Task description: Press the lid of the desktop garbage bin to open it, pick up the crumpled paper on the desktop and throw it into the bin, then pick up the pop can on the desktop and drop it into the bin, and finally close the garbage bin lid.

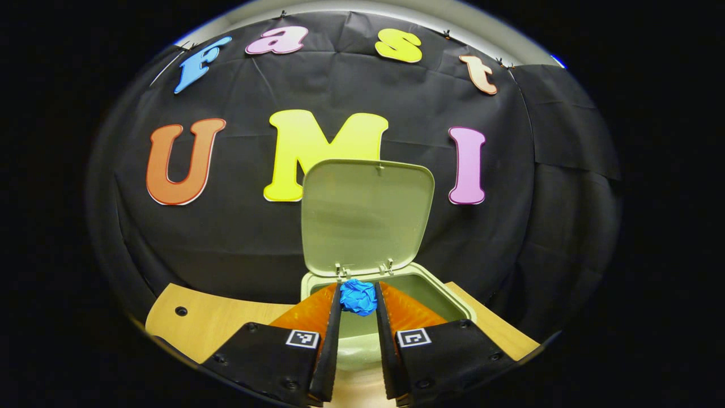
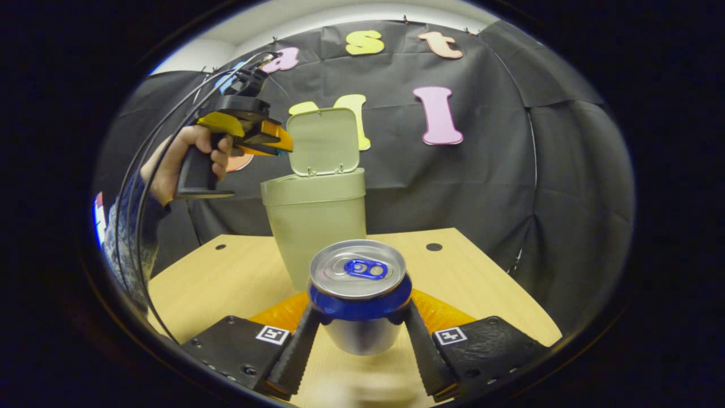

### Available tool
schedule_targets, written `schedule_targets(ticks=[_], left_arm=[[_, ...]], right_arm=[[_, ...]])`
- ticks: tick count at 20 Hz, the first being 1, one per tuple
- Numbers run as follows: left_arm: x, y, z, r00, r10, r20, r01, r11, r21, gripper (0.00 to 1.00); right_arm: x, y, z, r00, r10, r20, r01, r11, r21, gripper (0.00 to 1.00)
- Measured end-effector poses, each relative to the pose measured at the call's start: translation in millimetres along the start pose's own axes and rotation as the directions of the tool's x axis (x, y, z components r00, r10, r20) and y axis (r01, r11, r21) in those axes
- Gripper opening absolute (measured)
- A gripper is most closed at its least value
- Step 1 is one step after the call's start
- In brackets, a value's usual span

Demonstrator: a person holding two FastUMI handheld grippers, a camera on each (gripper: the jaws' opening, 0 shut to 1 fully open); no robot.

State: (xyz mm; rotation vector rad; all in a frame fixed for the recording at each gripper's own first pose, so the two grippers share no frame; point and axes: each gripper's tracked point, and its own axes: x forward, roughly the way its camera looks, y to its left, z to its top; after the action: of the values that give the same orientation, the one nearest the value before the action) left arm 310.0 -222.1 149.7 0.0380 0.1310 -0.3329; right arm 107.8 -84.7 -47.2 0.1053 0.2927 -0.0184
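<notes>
The pale green desktop bin (image 1: 396,289) stands open, its lid (image 1: 367,215) tilted up and back. My left gripper (image 1: 358,293) is shut on a blue crumpled paper ball (image 1: 358,297), held just over the bin's near rim. The right gripper view shows that left gripper (image 2: 272,144), held by a hand (image 2: 181,158), hovering above the bin (image 2: 317,221) beside the raised lid (image 2: 324,141). My right gripper (image 2: 359,314) is shut on the pop can (image 2: 359,283), a silver can with a blue band and blue tab, upright in front of the bin.
The light wooden table (image 2: 226,277) carries the bin near its middle. It has small dark holes at its back corners (image 2: 434,247). A sleeved arm (image 2: 122,238) and cables (image 2: 170,113) come in from the left.
</notes>
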Motion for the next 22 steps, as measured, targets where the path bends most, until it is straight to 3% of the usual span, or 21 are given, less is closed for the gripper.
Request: schedule_targets(ticks=[5, 11, 15, 18, 20, 22], left_arm=[[32, -16, -19, 0.999, -0.033, -0.03, 0.032, 0.999, -0.024, 0.36], [26, -18, -15, 0.998, -0.049, -0.028, 0.048, 0.998, -0.039, 0.38], [18, -15, -9, 1.0, -0.024, -0.018, 0.023, 0.999, -0.022, 0.56], [12, -14, -13, 0.999, -0.035, -0.036, 0.033, 0.999, -0.033, 0.83], [4, -12, -10, 0.999, -0.044, -0.025, 0.042, 0.998, -0.047, 0.93], [-10, -9, -1, 0.999, -0.05, 0.005, 0.051, 0.997, -0.06, 0.96]], right_arm=[[4, -16, -9, 1.0, -0.014, -0.019, 0.014, 1.0, 0.024, 0.77], [10, -16, -19, 0.999, -0.016, -0.036, 0.016, 1.0, 0.023, 0.79], [9, -7, -24, 0.999, -0.01, -0.043, 0.01, 1.0, 0.007, 0.8], [8, -4, -26, 0.999, -0.004, -0.044, 0.004, 1.0, -0.002, 0.8], [7, -2, -26, 0.999, 0.0, -0.042, -0.001, 1.0, -0.011, 0.78], [5, 4, -22, 0.999, 0.02, -0.039, -0.021, 1.0, -0.015, 0.78]])
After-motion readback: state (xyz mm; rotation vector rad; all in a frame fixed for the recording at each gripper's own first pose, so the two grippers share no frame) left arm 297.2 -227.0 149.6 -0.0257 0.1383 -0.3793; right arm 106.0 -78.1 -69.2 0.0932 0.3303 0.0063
